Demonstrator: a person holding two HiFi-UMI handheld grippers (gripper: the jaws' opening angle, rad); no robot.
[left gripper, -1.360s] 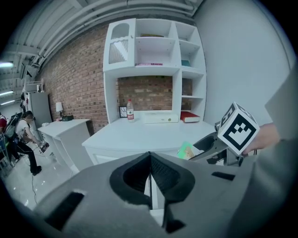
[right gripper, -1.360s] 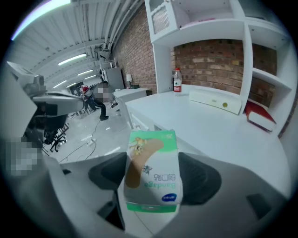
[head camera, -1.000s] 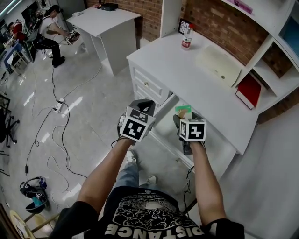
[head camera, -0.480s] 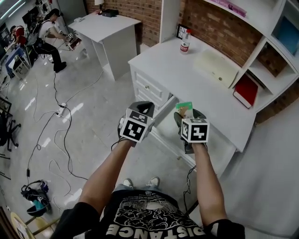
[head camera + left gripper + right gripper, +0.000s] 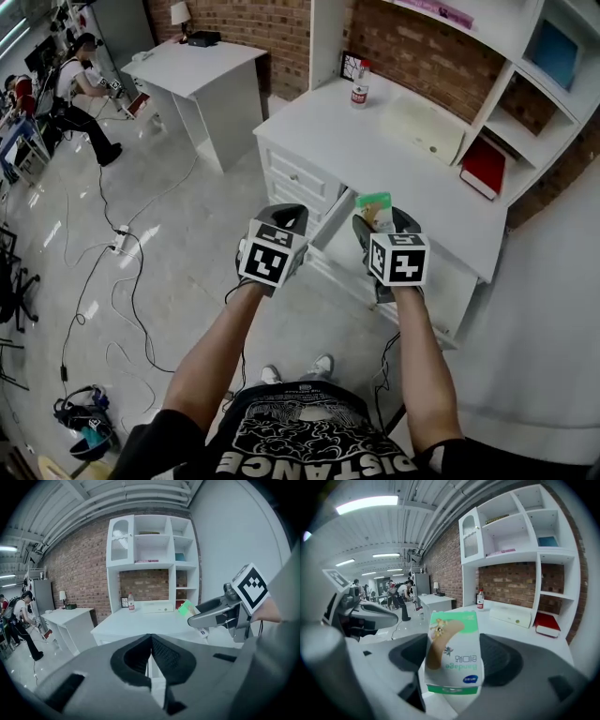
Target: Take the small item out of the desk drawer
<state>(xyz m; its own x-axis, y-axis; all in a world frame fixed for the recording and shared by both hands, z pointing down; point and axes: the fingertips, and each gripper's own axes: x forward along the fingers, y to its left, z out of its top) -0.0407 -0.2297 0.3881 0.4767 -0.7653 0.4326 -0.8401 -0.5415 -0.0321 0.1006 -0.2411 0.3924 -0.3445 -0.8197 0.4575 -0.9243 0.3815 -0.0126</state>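
Note:
A green and white bandage box (image 5: 454, 651) is clamped between the pads of my right gripper (image 5: 454, 665). In the head view the box (image 5: 375, 208) sticks up from the right gripper (image 5: 380, 219), above the open drawer (image 5: 328, 225) at the front of the white desk (image 5: 347, 131). My left gripper (image 5: 286, 216) hovers just left of the drawer, level with the right one. Its pads meet in the left gripper view (image 5: 151, 641) with nothing between them. That view also shows the right gripper (image 5: 206, 613) and the box (image 5: 186, 607) to the right.
On the desk stand a bottle (image 5: 359, 92), a picture frame (image 5: 349, 66) and a flat white case (image 5: 422, 131). A red book (image 5: 483, 167) lies on the low shelf. A second white table (image 5: 197, 66) stands behind. Cables (image 5: 112, 244) cross the floor; people (image 5: 80, 66) sit far left.
The right gripper has carried the bandage box slightly up and to the right of the drawer. The left gripper has stayed about where it was, still shut.

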